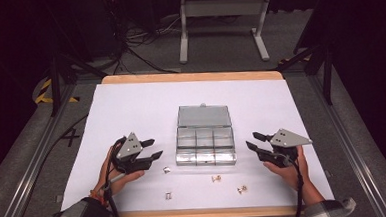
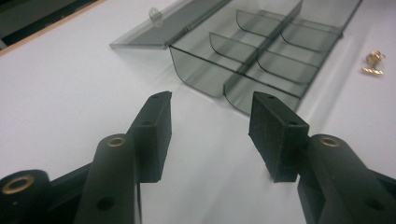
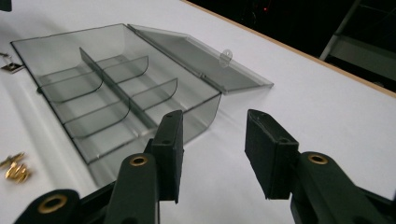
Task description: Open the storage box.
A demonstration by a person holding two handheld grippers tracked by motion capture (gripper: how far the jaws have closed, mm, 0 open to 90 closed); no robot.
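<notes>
From the high view, the clear smoky plastic compartment box (image 1: 205, 144) sits near the middle of the white-covered table (image 1: 131, 106), lid thrown back toward the far edge, its long axis running left to right. The left gripper (image 1: 151, 148) hangs off the box's left end, the right gripper (image 1: 254, 140) off its right end, both pointing inward and each about equally near, neither touching it. Four small brass-coloured clips (image 1: 215, 178) lie scattered between the box and the near edge, and the right hand looks slightly closer to two of them. In the left gripper view, the black jaws stand apart with nothing but bare table between them, the box's open end straight ahead and one clip (image 2: 373, 63) off to the side. In the right gripper view, the jaws likewise gape empty, the box lying ahead and across, another clip (image 3: 16, 170) low beside it. I judge either hand must swing toward the near edge for a clip.
</notes>
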